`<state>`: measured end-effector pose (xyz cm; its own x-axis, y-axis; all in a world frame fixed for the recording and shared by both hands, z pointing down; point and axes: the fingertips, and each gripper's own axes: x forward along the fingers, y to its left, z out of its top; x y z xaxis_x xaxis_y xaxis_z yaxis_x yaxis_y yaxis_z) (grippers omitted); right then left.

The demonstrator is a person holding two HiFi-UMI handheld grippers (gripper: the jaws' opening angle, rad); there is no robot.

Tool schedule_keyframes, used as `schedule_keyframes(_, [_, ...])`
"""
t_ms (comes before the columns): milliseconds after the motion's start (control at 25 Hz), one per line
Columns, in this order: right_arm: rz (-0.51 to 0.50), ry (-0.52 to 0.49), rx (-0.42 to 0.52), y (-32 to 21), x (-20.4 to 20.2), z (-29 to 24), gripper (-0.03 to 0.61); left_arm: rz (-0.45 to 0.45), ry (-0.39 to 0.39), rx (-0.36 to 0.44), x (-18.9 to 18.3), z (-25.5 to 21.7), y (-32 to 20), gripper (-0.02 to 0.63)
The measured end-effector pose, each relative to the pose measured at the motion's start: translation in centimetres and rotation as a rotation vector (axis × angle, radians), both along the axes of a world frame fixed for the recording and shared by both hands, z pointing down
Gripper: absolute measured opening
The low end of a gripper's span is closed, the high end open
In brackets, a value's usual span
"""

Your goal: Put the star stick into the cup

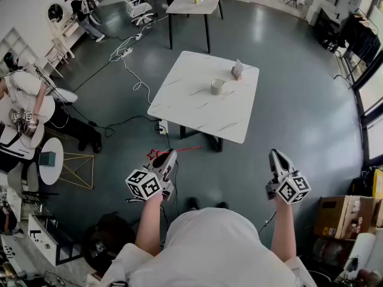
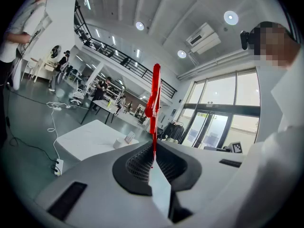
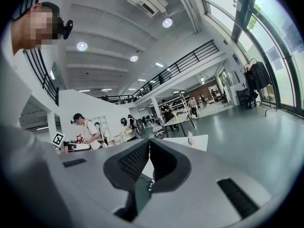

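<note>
My left gripper [image 1: 169, 155] is shut on the red star stick [image 1: 179, 150], well short of the white table [image 1: 191, 109]. The stick's star end [image 1: 153, 154] points left and its thin shaft runs right. In the left gripper view the stick [image 2: 153, 99] stands up from between the closed jaws. The pale cup [image 1: 217, 86] stands on the table's far half, small in the left gripper view [image 2: 118, 143]. To the right my right gripper [image 1: 276, 156] hangs at the same height, shut and empty [image 3: 148, 148].
A small card holder [image 1: 237, 69] stands beside the cup. White cables and a power strip [image 1: 163, 126] lie on the dark floor left of the table. A second table [image 1: 193, 3] stands farther back. People and round tables [image 1: 51, 160] are at the left, cardboard boxes [image 1: 341, 217] at the right.
</note>
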<state>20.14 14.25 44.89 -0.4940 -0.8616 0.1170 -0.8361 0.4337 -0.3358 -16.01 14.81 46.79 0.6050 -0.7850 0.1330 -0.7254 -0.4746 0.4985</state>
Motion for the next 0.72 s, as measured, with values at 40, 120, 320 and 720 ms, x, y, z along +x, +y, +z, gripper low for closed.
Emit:
schedule_keyframes(40, [0.001, 0.002, -0.003, 0.0, -0.2, -0.1, 0.026, 0.002, 0.001, 0.0, 0.0, 0.0, 0.0, 0.025])
schedule_keyframes(120, [0.0, 0.004, -0.006, 0.0, -0.4, -0.2, 0.026, 0.004, 0.002, 0.001, 0.1, -0.1, -0.1, 0.025])
schedule_keyframes(320, [0.0, 0.004, -0.004, 0.1, -0.6, -0.3, 0.026, 0.012, 0.007, 0.004, 0.2, -0.2, -0.2, 0.025])
schedule_keyframes(720, [0.006, -0.012, -0.009, -0.2, -1.9, 0.0, 0.026, 0.034, 0.017, 0.002, -0.7, 0.2, -1.0, 0.025])
